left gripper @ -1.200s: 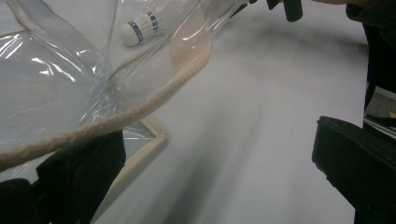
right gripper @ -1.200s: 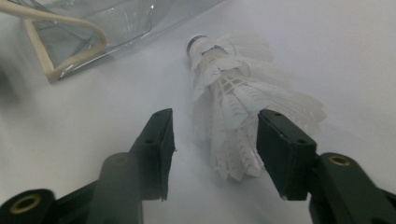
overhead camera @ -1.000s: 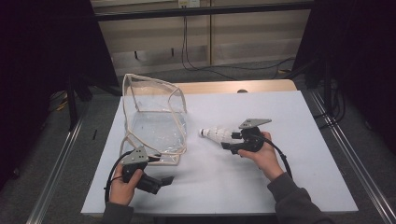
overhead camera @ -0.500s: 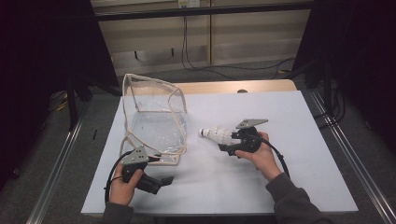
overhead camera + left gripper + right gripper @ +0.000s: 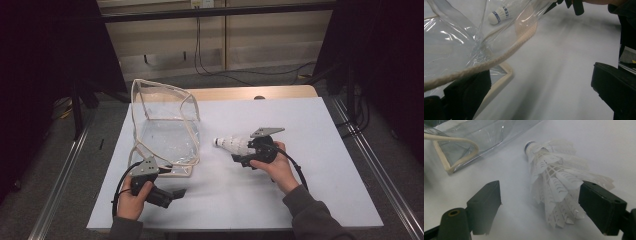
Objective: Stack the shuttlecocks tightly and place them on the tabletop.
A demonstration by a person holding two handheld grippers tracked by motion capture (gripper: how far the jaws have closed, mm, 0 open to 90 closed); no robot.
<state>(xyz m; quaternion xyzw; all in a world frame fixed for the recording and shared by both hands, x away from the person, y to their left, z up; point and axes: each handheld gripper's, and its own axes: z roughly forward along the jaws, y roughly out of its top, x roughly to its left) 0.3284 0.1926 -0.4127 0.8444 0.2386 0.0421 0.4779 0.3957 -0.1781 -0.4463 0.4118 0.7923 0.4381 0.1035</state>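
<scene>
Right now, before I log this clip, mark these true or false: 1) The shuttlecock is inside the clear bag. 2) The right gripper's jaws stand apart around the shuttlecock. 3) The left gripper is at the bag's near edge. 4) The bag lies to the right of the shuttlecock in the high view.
1) False: the shuttlecock lies on the white table, outside the clear bag.
2) True: the right gripper has just been opening, and the feathers sit between its jaws, with the left one clear of them.
3) True: the left gripper is by the bag's corded rim.
4) False: the bag is to its left.
</scene>
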